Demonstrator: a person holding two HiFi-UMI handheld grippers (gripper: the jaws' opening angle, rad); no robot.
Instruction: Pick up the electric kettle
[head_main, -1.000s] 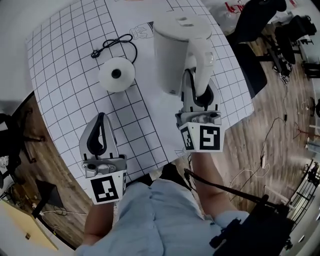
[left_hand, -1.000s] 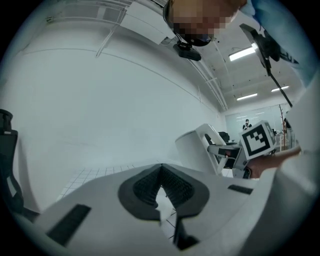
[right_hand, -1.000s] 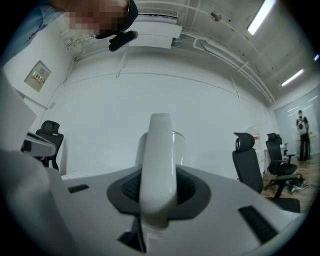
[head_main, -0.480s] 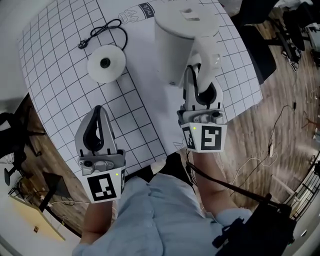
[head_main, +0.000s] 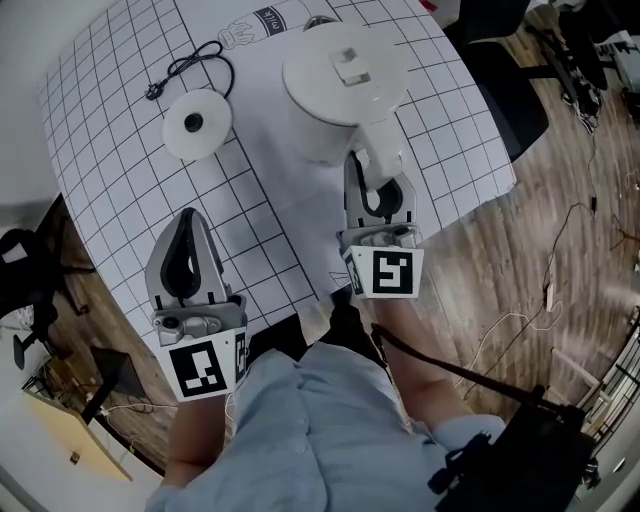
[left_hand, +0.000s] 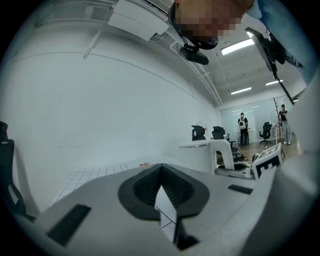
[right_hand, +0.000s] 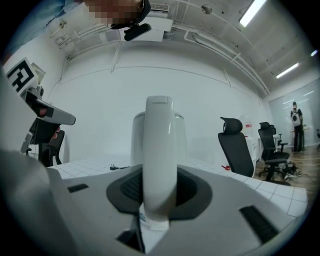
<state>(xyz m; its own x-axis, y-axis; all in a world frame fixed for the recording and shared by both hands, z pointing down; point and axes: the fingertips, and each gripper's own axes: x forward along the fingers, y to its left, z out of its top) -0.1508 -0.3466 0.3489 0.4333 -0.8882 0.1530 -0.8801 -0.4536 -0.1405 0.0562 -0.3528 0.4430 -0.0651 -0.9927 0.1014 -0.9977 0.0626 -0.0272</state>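
Note:
The white electric kettle (head_main: 345, 90) stands upright on the gridded white mat (head_main: 110, 150) at the table's back right, with its lid toward me. My right gripper (head_main: 376, 172) reaches in level from the near side. The kettle's handle (right_hand: 159, 150) stands between its jaws and touches both dark pads, while the jaws are opening. My left gripper (head_main: 190, 216) hovers over the mat's near left edge, shut and empty. In the left gripper view the kettle (left_hand: 220, 152) shows off to the right.
The kettle's round base (head_main: 197, 123) and black cord (head_main: 195, 65) lie on the mat at the back left. Past the table's right edge is wooden floor with cables (head_main: 560, 250). Black office chairs (right_hand: 235, 145) stand beyond the table.
The kettle and my right gripper have come down toward the mat and shifted a little left. My left gripper has drifted slightly and stays shut.

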